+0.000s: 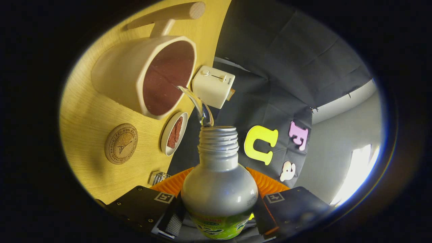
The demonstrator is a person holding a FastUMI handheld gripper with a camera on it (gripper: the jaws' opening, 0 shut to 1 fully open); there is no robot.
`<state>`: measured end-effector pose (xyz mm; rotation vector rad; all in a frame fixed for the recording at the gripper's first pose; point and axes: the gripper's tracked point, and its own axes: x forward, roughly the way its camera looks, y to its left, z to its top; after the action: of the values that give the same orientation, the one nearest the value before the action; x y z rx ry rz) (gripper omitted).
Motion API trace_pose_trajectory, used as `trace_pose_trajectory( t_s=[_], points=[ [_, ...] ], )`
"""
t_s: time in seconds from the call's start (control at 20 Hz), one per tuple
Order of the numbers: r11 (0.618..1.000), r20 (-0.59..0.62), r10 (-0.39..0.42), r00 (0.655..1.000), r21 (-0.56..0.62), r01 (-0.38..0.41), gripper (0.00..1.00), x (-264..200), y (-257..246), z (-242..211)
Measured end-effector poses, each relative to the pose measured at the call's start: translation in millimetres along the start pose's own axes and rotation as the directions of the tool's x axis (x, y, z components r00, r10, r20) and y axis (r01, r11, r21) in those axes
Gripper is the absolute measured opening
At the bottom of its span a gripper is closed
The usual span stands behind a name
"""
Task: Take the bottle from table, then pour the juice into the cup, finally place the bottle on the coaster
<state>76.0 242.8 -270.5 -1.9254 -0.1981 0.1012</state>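
Observation:
My gripper (pixel 217 216) is shut on a silver bottle (pixel 219 189) with a green label, one finger pressing on each side of its body. The bottle is uncapped and tipped over, and a clear stream of juice (pixel 197 103) arcs from its threaded mouth into the cream cup (pixel 135 72) just ahead. The cup has a dark brown inside and a long wooden handle (pixel 172 15). A round cork coaster (pixel 121 143) lies on the yellow wooden table (pixel 87 111) beside the cup, beyond my left finger.
A small cream toaster (pixel 213 86) stands behind the cup near the table's edge. A small white dish (pixel 173 133) with something brown in it sits between the coaster and the bottle's mouth. A silver bottle cap (pixel 158 177) lies near my left finger.

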Motion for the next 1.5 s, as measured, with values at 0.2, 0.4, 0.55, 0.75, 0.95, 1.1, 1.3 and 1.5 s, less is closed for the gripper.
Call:
trace_pose_trajectory(
  t_s=[0.2, 0.4, 0.55, 0.75, 0.95, 1.1, 1.3, 1.5],
  points=[
    [0.999, 0.008, 0.006, 1.0, -0.035, -0.006, 0.82, 0, 0, 2],
    [0.998, 0.012, 0.018, 1.0, -0.068, -0.017, 0.82, 0, 2, 2],
    [0.996, 0.014, 0.027, 1.0, -0.09, -0.026, 0.82, -1, 2, 4],
    [0.992, 0.014, 0.039, 0.999, -0.117, -0.037, 0.82, 1, 4, 6],
    [0.986, 0.017, 0.041, 0.999, -0.161, -0.037, 0.82, -1, 3, 10],
    [0.979, 0.025, 0.036, 0.999, -0.202, -0.03, 0.82, -4, 1, 13],
    [0.972, 0.03, 0.028, 0.999, -0.235, -0.02, 0.82, -2, -6, 16],
    [0.961, 0.046, 0.013, 0.999, -0.277, 0.0, 0.82, -3, -17, 22]
  ],
)
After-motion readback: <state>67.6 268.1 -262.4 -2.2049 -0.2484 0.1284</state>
